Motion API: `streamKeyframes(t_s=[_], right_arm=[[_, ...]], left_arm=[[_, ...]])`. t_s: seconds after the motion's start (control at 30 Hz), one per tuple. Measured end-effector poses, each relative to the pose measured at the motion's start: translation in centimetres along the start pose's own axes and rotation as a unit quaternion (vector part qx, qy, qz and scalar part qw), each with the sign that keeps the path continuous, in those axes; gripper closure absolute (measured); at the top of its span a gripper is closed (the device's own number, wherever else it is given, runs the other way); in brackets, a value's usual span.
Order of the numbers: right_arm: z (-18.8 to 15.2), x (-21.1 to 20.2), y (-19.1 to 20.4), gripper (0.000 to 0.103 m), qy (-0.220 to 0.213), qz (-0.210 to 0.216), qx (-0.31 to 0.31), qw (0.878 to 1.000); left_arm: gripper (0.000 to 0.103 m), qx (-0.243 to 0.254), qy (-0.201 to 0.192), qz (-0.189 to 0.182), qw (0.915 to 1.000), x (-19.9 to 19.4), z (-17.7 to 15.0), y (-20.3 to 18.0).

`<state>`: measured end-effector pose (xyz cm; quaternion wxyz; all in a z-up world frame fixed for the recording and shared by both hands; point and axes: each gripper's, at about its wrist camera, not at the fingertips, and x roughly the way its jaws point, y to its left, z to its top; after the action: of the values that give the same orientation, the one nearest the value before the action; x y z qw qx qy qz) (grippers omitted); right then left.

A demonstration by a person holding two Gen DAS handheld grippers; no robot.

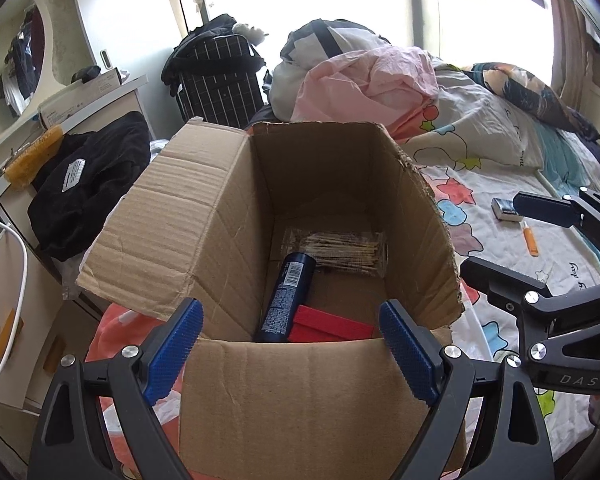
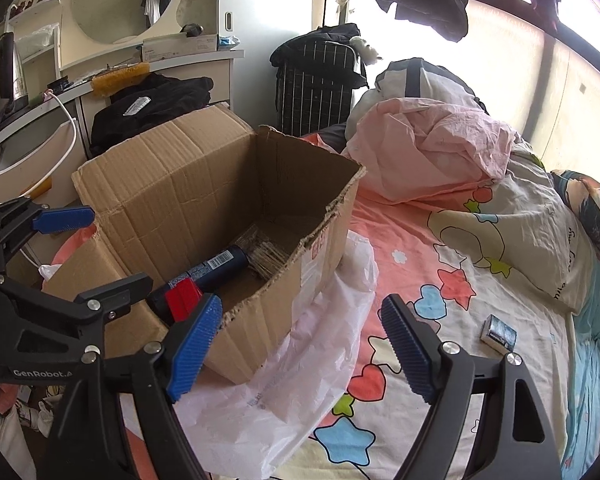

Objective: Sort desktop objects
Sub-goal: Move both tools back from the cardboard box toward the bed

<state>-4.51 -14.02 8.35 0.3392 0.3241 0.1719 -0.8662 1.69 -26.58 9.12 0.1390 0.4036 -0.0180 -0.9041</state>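
An open cardboard box [image 1: 204, 216] stands on the bed. Inside it lie a dark blue bottle [image 1: 286, 296], a red flat box [image 1: 328, 324] and a clear pack of thin sticks [image 1: 340, 250]. My left gripper [image 1: 294, 346] is open just above the box's near wall, with nothing between its blue pads. My right gripper [image 2: 300, 346] is open over the white plastic bag [image 2: 308, 364] to the right of the box [image 2: 204, 184] and holds nothing. A small dark-and-white box [image 2: 499, 335] and an orange tube [image 1: 530, 242] lie on the patterned sheet.
A heap of pink bedding [image 2: 432, 148] and a quilt fill the far side of the bed. A black garment [image 1: 88, 176] hangs off the white desk [image 1: 4, 184] at the left. A striped black bag [image 1: 216, 80] stands behind the box.
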Motion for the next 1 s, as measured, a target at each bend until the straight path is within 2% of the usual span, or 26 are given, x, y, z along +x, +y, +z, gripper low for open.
streamKeyframes(t_s=[0.07, 0.27, 0.57, 0.6, 0.63, 0.77, 1.0], right_arm=[[-0.4, -0.3, -0.3, 0.016, 0.003, -0.008, 0.004, 1.0], [-1.4, -0.9, -1.0, 0.014, 0.014, -0.034, 0.011, 0.999], [-2.7, -1.8, -2.5, 0.014, 0.025, -0.047, 0.026, 0.998], [-2.9, -1.8, -2.6, 0.011, 0.028, -0.046, 0.027, 0.998], [-3.1, -1.9, -2.7, 0.0, 0.03, -0.047, 0.028, 0.998], [-3.9, -2.3, -3.5, 0.0, 0.029, -0.036, 0.044, 0.998], [-4.9, -3.1, -4.8, 0.0, 0.033, -0.037, 0.061, 0.997]], left_arm=[[0.009, 0.005, -0.001, 0.003, 1.0, 0.0, 0.0, -0.5], [0.002, 0.02, -0.015, 0.021, 0.9995, -0.2, -0.1, -1.9], [0.001, 0.023, -0.012, 0.005, 0.9997, -0.6, 0.1, -3.5], [0.001, 0.025, -0.012, 0.005, 0.9996, -0.7, 0.3, -3.8], [0.001, 0.027, -0.014, 0.006, 0.9995, -0.9, 0.3, -4.0], [0.0, 0.029, -0.022, 0.002, 0.9993, -1.4, 0.4, -4.7], [0.0, 0.025, -0.021, -0.025, 0.9992, -1.6, 0.1, -5.8]])
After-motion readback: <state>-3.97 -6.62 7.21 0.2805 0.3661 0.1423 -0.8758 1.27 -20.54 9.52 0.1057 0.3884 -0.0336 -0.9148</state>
